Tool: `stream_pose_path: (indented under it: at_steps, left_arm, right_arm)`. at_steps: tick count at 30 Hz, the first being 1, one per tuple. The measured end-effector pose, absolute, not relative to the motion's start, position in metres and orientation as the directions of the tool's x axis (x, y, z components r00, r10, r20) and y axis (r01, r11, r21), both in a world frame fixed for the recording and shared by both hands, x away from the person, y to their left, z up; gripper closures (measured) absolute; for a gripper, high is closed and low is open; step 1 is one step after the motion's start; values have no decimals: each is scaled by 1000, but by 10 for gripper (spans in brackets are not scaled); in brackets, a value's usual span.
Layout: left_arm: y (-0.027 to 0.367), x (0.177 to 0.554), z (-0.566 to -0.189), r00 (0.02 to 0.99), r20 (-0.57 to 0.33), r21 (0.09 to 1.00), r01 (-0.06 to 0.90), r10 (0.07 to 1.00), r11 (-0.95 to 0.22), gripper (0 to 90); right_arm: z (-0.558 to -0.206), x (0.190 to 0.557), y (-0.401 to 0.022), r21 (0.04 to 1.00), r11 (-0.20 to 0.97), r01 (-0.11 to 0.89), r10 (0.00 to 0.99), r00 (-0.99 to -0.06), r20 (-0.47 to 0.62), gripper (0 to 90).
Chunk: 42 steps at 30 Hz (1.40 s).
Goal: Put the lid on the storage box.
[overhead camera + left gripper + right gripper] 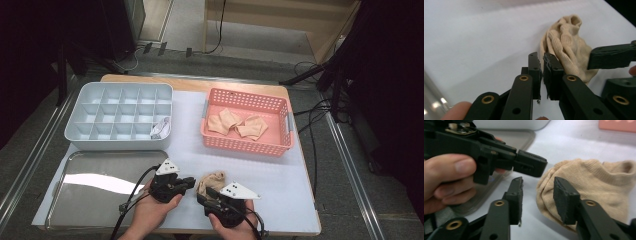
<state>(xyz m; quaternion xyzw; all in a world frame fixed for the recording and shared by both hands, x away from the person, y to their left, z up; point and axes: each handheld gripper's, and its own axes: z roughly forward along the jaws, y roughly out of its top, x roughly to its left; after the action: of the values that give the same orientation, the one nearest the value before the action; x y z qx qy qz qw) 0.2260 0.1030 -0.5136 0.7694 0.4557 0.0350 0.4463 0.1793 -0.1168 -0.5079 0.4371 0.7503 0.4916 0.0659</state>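
Claws meet at a tan sock

Left claw (189,182) is nearly shut, holding nothing, with the sock (211,179) just to its right. Right claw (207,194) is open, the sock's edge sitting between its jaws, not squeezed.

Bright overhead light, glare on steel tray (100,182), blurred close-up edges.

sock (212,180): beige, ribbed knit, one piece
state: crumpled into a loose bundle, the open cuff (573,20) gaping at one end
pose: lying flat and slack, folds running lengthwise
place: on the white table cover, just right of the metal tray (95,186), near the table's front edge, well apart from the pink basket (247,142)
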Motion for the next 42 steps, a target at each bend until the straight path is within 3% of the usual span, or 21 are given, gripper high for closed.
stream_pose_path:
  at_steps: [5,7,9,19,28,33,42]
  left_arm:
    - [107,225,-510,590,-367,723,667,719,-179,838]
    - [106,222,-508,598,-370,725,665,711,-182,850]
    - [104,220,-508,616,-355,731,652,703,-202,900]
    - [97,216,-505,644,-345,745,630,683,-218,900]
    - [86,213,-511,655,-304,742,618,692,-260,888]
    - [86,211,-505,658,-310,759,606,686,-238,890]
    - [80,216,-518,658,-277,724,622,700,-298,898]
  right_arm:
    - [-506,176,-132,799,104,593,748,-576,330,699]
    - [-508,177,-140,799,58,599,803,-503,319,798]
    - [-511,180,-140,791,67,609,830,-474,295,815]
    - [-529,190,-109,776,139,615,827,-503,251,844]
    - [-514,183,-137,796,40,604,809,-487,329,768]
    - [-515,186,-163,787,-26,616,852,-399,340,643]
    - [-530,196,-155,722,-46,690,851,-352,390,586]
